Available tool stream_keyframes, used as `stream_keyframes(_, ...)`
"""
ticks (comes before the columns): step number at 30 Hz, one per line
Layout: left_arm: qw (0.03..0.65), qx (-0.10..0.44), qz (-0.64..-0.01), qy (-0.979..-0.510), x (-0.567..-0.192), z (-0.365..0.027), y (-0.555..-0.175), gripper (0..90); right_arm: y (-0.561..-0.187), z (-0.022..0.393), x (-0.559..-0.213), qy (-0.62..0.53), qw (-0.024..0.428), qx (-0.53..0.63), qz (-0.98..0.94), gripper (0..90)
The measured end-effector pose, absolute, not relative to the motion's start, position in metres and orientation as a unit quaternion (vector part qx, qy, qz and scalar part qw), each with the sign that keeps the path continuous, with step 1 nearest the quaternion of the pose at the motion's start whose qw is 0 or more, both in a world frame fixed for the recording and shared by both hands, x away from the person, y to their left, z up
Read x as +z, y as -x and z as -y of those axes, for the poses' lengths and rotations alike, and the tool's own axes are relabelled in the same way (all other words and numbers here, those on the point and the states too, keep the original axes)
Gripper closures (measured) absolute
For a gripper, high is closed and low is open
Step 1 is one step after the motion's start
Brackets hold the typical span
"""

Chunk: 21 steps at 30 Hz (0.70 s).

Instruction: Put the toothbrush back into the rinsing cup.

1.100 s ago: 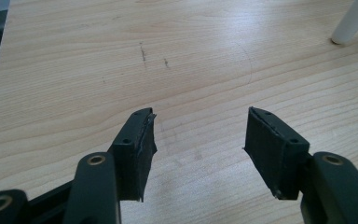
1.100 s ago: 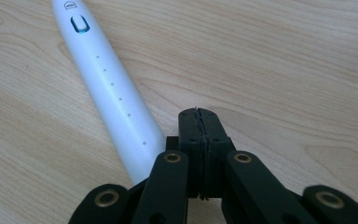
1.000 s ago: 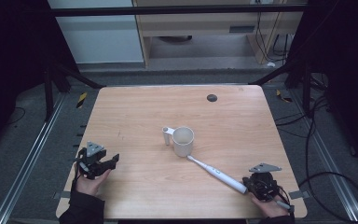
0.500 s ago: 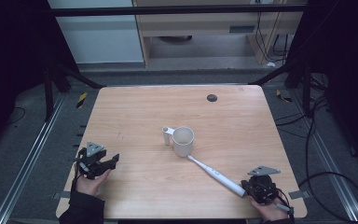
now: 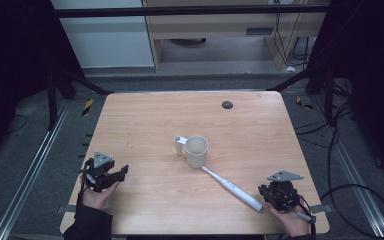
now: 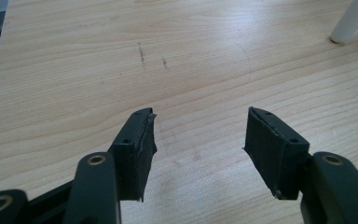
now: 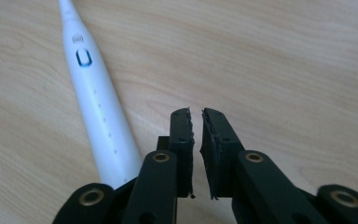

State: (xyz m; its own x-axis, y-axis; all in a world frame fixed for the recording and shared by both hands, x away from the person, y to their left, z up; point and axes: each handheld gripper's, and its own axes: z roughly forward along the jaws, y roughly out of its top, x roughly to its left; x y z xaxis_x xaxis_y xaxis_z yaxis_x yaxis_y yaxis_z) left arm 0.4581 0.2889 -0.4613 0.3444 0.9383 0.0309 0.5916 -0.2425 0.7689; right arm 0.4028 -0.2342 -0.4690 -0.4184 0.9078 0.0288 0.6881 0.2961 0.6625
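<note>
White plastic cut off at the frame edge is all the left gripper view gives of the mug [image 6: 354,21]: a bit of its handle and a sliver of its wall in the top right corner, the rest out of frame. In the right gripper view the electric toothbrush [image 7: 95,100] runs out of the top of the picture, so its head is unseen, and its butt end slips behind the gripper's own black linkage at the bottom. From above, the brush tip lies so close to the foot of the mug [image 5: 196,150] that touching or just apart cannot be told.

On the pale wood table [image 5: 145,120] the toothbrush [image 5: 232,187] lies flat on a diagonal, head toward the mug at the middle, thick handle end toward the near right corner. The right gripper [image 5: 275,195] sits just beside that handle end. In its own view the toothbrush lies left of the jaws, alongside and outside them; the right gripper [image 7: 196,116] has just been opening, now a narrow slit with nothing in it.

The left gripper [image 6: 198,126] stands wide apart over bare wood, well away from mug and toothbrush, near the table's left edge [image 5: 117,174]
</note>
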Motion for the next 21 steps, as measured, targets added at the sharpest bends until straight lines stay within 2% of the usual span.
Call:
stream_keyframes(6,0.34,0.254,-0.511,-0.748,-0.461,-0.289,-0.458,41.3,-0.412,0.23,-0.456,-0.498,0.196,0.322,-0.781,63.5)
stream_keyframes(10,0.34,0.254,-0.51,-0.748,-0.462,-0.288,-0.458,41.2,-0.417,0.226,-0.445,-0.491,0.206,0.332,-0.779,57.4)
stream_keyframes(21,0.338,0.252,-0.51,-0.75,-0.463,-0.288,-0.459,41.1,-0.436,0.202,-0.419,-0.465,0.208,0.342,-0.79,49.2)
